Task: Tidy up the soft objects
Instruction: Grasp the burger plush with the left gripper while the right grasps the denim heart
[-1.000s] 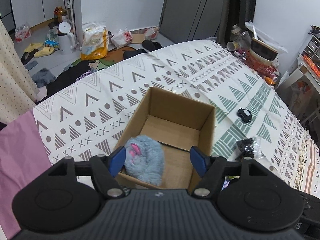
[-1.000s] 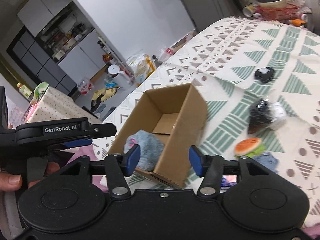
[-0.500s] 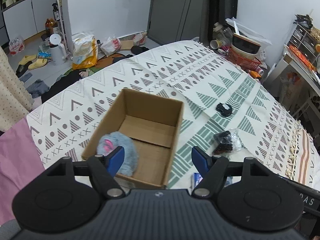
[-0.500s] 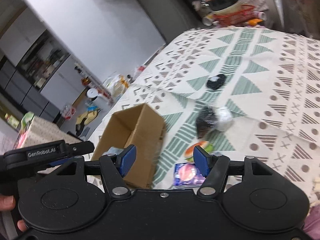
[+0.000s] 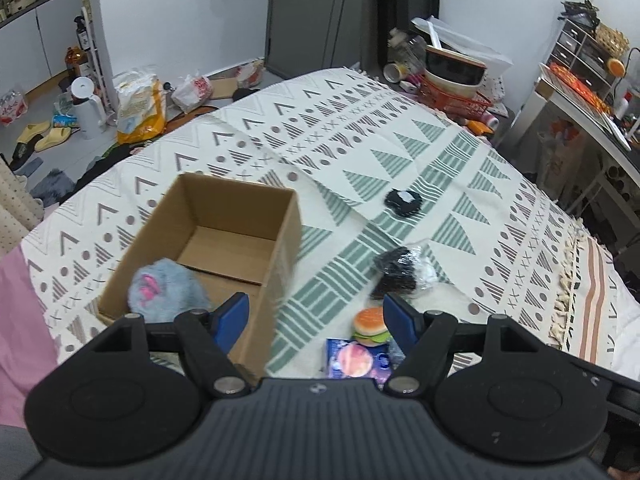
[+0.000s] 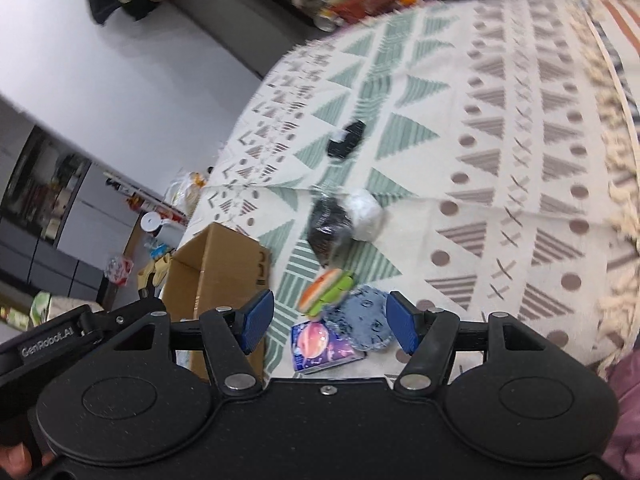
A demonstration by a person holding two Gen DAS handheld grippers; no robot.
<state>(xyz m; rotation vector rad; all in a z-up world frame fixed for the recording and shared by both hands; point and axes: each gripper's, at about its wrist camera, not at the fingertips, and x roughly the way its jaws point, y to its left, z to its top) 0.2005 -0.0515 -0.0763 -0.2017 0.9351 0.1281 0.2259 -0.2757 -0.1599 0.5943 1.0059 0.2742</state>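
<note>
We record the left gripper (image 5: 316, 318) with its 2 blue fingers (image 5: 232, 314) spread apart and grasping nothing; 1 second earlier they framed the grey plush toy (image 5: 166, 290) inside the cardboard box (image 5: 286, 236), whereas they now frame the box's near right corner and the bare patterned blanket (image 5: 360, 152) beside it. We record the right gripper (image 6: 330, 326) likewise released, nothing between its pads; its view is rolled compared with 1 second ago and has shifted from the box mouth to the loose pile on the blanket. Within that span lie 3 items close together: a burger-shaped squishy toy (image 6: 326, 290), a round blue-grey plush pad (image 6: 360, 322) touching it, and a small purple packet (image 6: 320, 346) printed with a planet, partly under the pad. Beyond these sits a black item wrapped in clear plastic (image 6: 332, 226) with a white bundle (image 6: 364, 212) against it, and further off, well apart, 1 black object (image 6: 346, 144) with a white patch. The plush toy remains in the near left corner of the box; the box, formerly central in both views, now stands at the left of each. A hand (image 6: 16, 462) shows at the lower left of the right view.
</note>
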